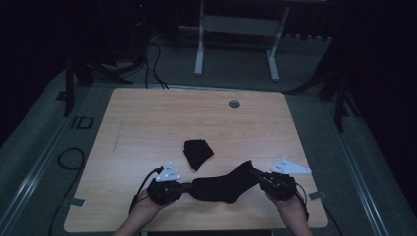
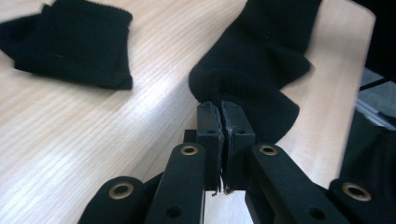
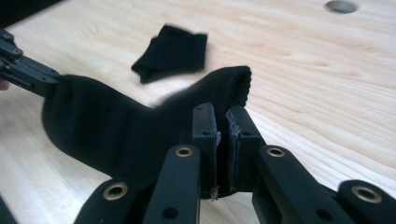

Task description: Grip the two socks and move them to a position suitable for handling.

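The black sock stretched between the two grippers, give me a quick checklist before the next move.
1. Left gripper clamped on one end of the sock: ok.
2. Right gripper clamped near the cuff: ok.
3. Sock spans between both grippers without slipping: ok.
4. Folded sock lies apart from the held one: ok.
5. Bare table beyond for laying it down: ok.
6. Sock fully lifted off the table: cannot tell.

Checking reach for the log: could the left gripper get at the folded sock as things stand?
Probably not right now: the left gripper is shut on the stretched sock, which the right gripper also holds. The folded sock lies close behind on bare table.
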### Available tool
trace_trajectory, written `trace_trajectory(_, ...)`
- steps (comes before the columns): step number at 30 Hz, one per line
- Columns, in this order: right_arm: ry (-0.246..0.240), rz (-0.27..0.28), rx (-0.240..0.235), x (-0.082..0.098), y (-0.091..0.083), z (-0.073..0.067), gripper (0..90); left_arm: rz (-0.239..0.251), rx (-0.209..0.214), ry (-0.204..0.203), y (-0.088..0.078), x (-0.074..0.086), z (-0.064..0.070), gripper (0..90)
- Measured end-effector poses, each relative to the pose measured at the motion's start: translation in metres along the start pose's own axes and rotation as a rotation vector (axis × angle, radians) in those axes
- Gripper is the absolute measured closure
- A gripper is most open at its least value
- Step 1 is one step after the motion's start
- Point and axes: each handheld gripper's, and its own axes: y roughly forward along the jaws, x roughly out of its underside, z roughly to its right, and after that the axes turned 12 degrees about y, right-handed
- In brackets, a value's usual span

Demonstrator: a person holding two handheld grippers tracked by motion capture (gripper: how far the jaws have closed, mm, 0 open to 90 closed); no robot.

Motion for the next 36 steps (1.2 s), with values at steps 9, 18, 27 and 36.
trace_trajectory(9,0.104,0.002,-0.010,0.023,-0.016,0.021,83.1,-0.083,0.007,0.036,-0.018,-0.001,-0.012,87.1)
trace_trajectory(18,0.114,-0.104,0.056,0.060,0.007,0.027,81.9,-0.141,0.072,-0.033,0.020,0.024,-0.028,86.8)
trace_trajectory(27,0.123,-0.163,0.094,0.076,0.017,0.036,79.5,-0.175,0.074,-0.022,0.037,0.025,-0.032,86.2)
trace_trajectory(36,0.083,-0.139,0.139,0.070,0.007,0.034,55.2,-0.125,0.001,-0.008,0.023,0.022,-0.033,46.5)
